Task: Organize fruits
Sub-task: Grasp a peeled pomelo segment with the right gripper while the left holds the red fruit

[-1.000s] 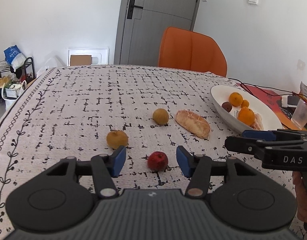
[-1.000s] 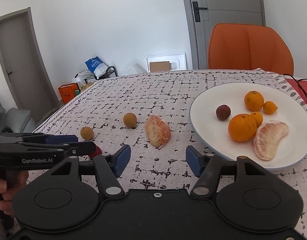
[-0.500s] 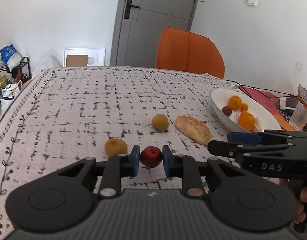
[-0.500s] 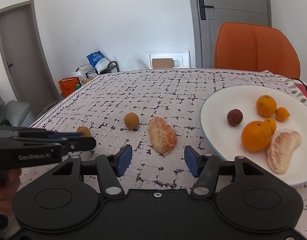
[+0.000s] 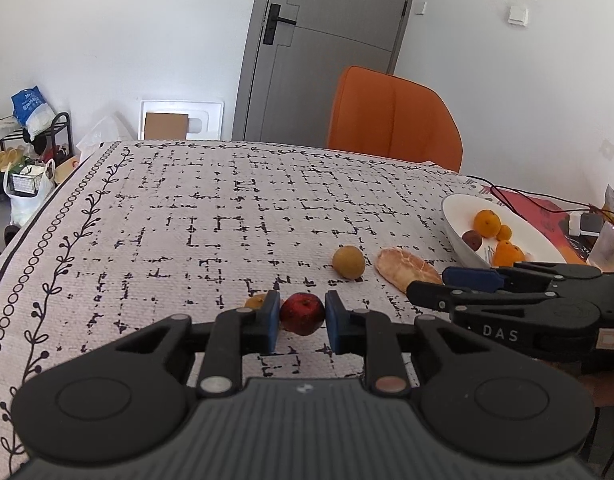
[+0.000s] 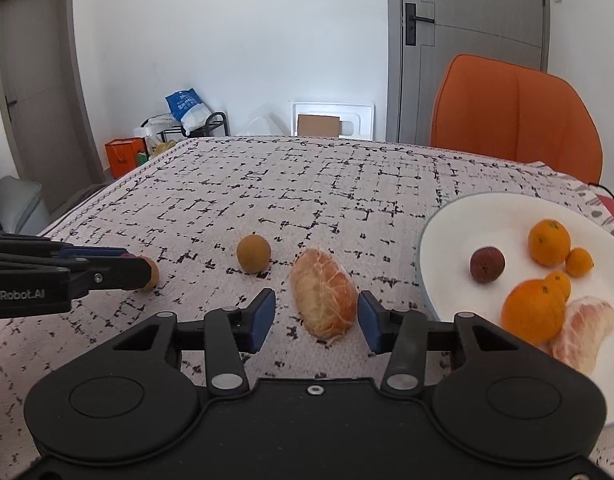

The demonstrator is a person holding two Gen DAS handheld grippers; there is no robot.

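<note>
My left gripper (image 5: 301, 315) is shut on a small red fruit (image 5: 301, 313) and holds it just above the patterned tablecloth. A small brown fruit (image 5: 255, 301) sits behind its left finger, and a second brown fruit (image 5: 348, 261) lies further back. My right gripper (image 6: 316, 315) is open, with a peeled citrus segment (image 6: 324, 298) on the cloth between its fingers. To the right, a white plate (image 6: 447, 224) holds oranges (image 6: 533, 314), a dark red fruit (image 6: 487, 264) and another peeled segment (image 6: 585, 330).
An orange chair (image 5: 393, 118) stands at the table's far edge. Cables and a red mat (image 5: 535, 204) lie beyond the plate at the right. A shelf with bags (image 5: 25, 140) stands on the floor to the left.
My left gripper closed on the red fruit and lifted it slightly. My right gripper moved left and forward until the peeled segment lay between its open fingers.
</note>
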